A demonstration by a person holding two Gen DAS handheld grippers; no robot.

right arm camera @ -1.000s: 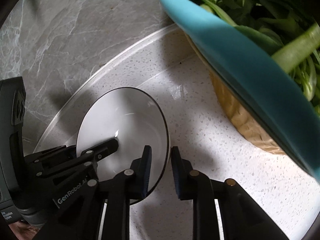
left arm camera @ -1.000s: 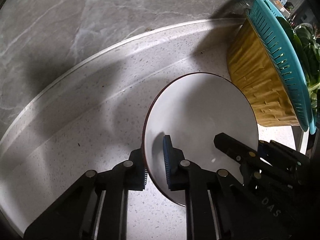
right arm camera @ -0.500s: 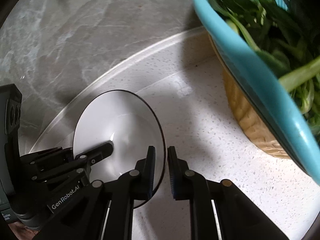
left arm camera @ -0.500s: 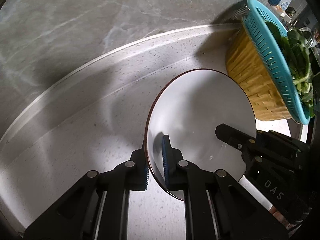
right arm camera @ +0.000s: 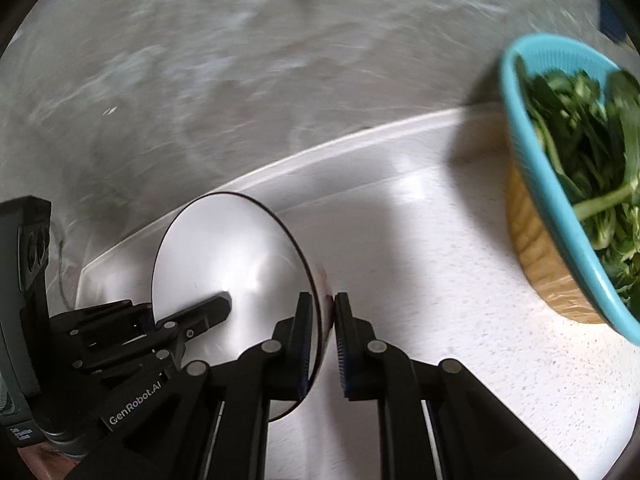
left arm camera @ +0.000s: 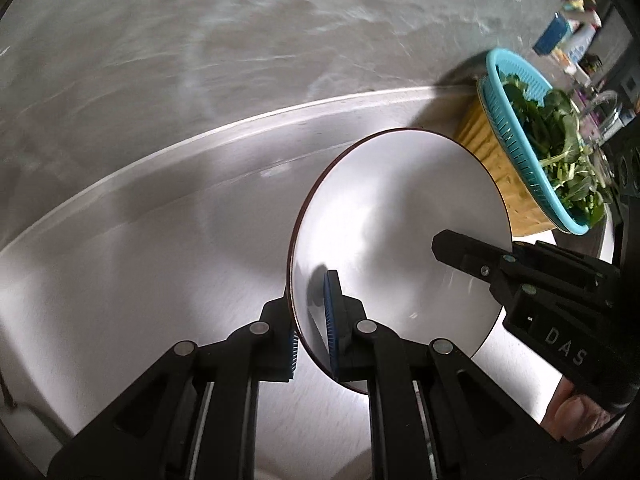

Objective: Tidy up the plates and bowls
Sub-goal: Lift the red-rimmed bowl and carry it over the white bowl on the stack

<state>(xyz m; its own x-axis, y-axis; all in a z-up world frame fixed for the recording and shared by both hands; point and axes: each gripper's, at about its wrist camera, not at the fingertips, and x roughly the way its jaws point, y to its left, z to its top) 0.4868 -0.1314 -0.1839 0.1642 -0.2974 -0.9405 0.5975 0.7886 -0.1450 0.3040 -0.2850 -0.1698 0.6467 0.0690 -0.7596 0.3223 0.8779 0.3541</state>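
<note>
both grippers' fingers clamp the white bowl [left arm camera: 400, 216]; housings read "das" [left arm camera: 566, 347], "genrobot.ai" [right arm camera: 135, 403].

White bowl [left arm camera: 400, 216] with thin dark rim, tilted, clear of the speckled counter, empty inside

Teal colander [left arm camera: 524, 136] of leafy greens [left arm camera: 560, 148] (stacked in a yellow basket [left arm camera: 492, 160]) on white speckled counter [right arm camera: 460, 300]

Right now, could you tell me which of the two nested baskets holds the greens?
The turquoise slotted basket holds the greens; the yellow basket sits beneath it.
</note>
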